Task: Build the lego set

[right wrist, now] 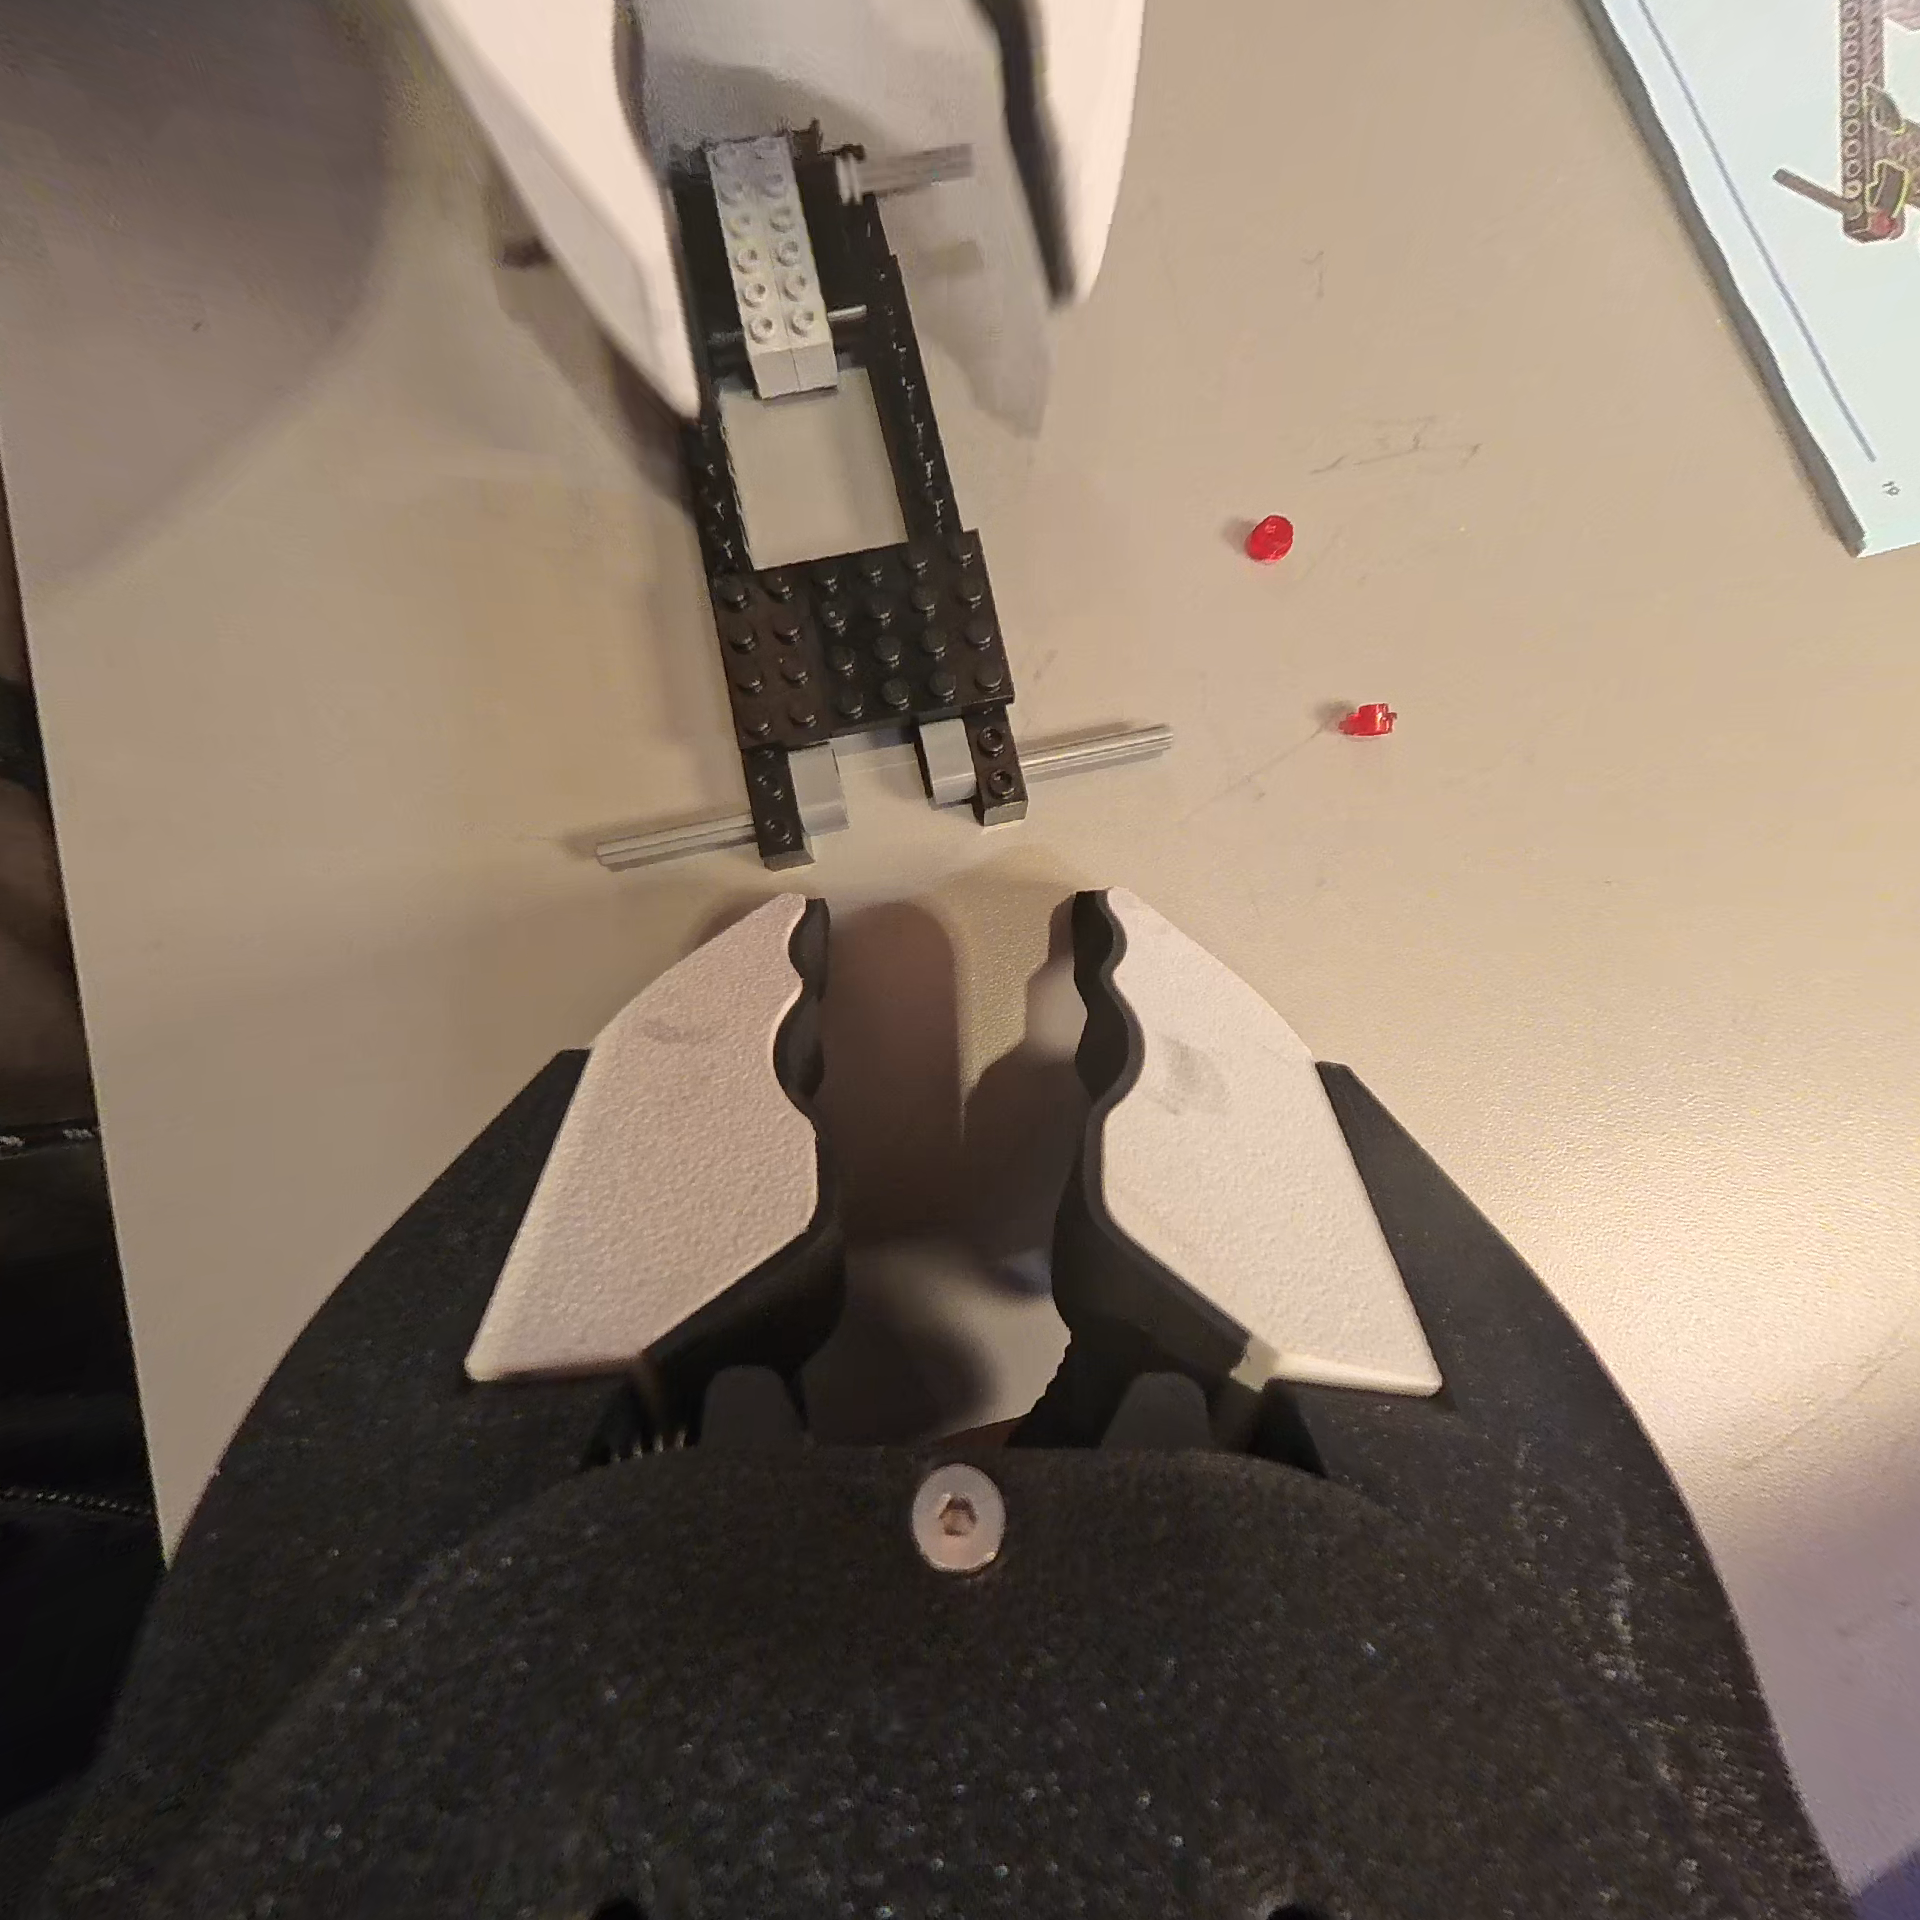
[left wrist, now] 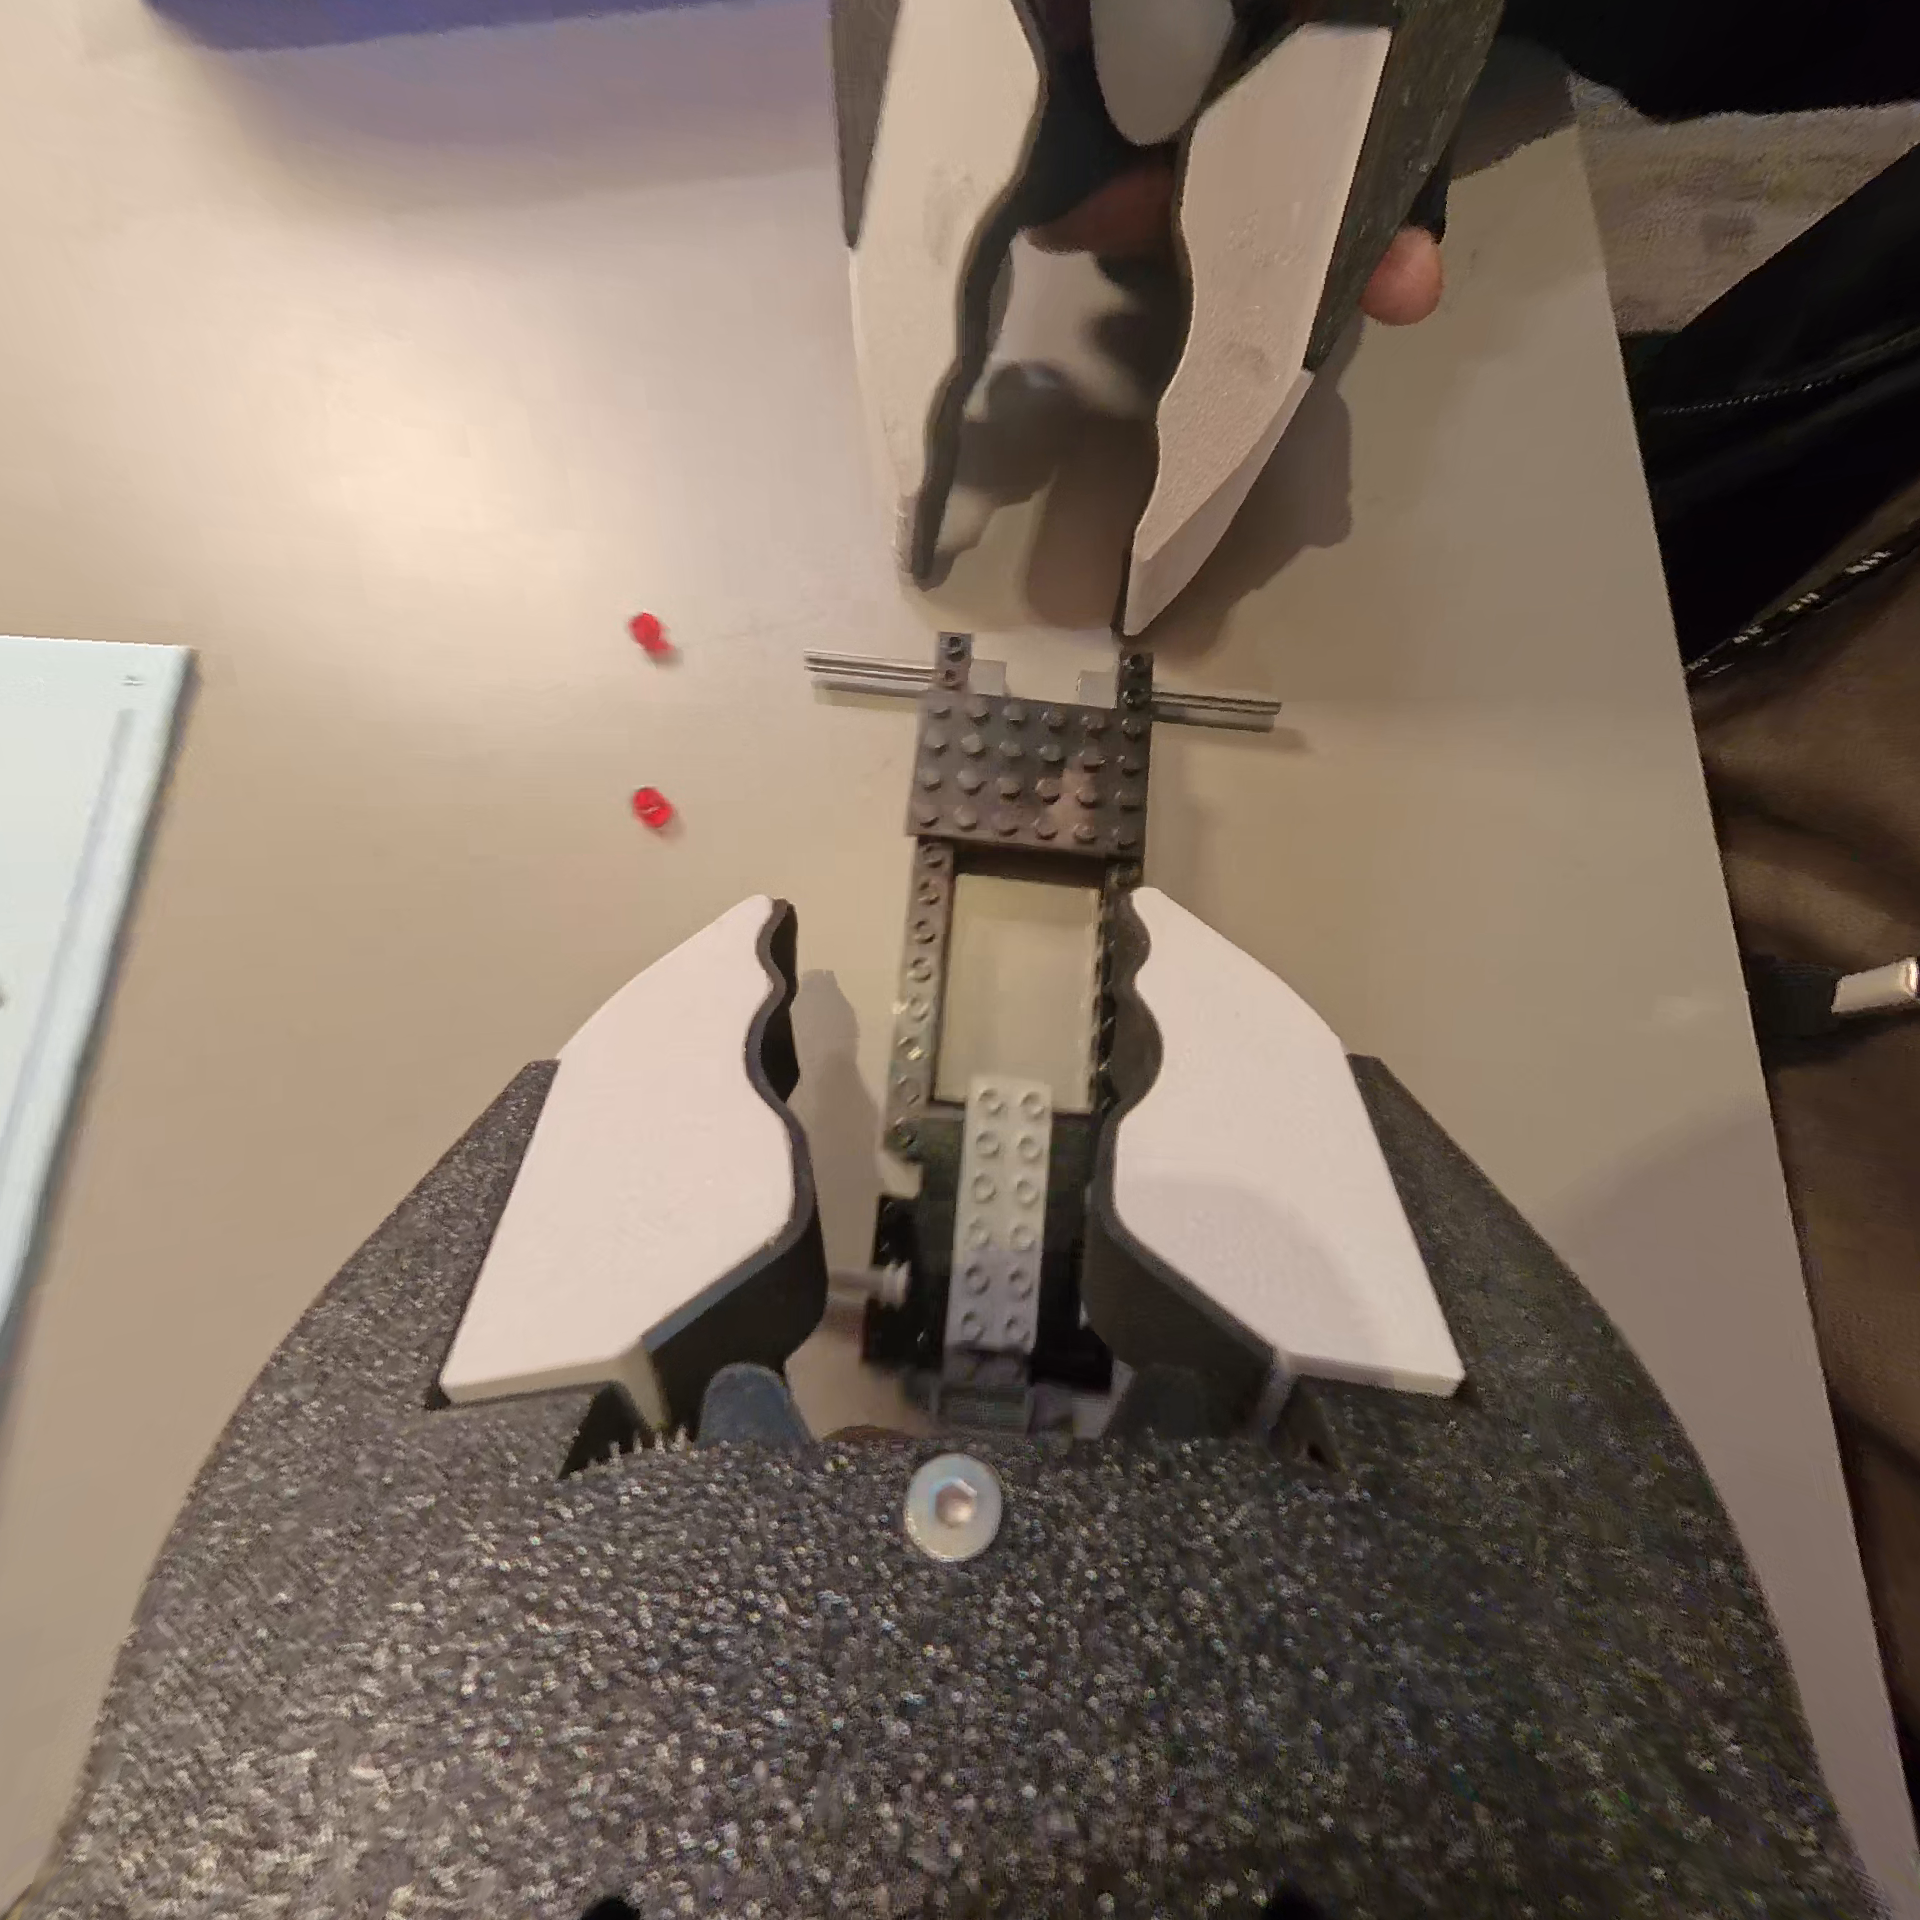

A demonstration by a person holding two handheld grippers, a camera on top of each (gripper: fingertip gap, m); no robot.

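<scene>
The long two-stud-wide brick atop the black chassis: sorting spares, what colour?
Light grey brick, clearest in the right wrist view.

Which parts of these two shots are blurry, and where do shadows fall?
Left wrist view: the right gripper is motion-blurred, the brick frame soft. Right wrist view: the left gripper is smeared; the frame sharper; finger shadows on the table.

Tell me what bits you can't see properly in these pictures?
- Model: near end hidden under the left hand-held gripper in the left view.
- Left hand-held gripper: blurred and cut off at the top in the right view.
- Booklet: cut off by the edge in both views.
- Red pieces: too small to tell their shape.
</scene>
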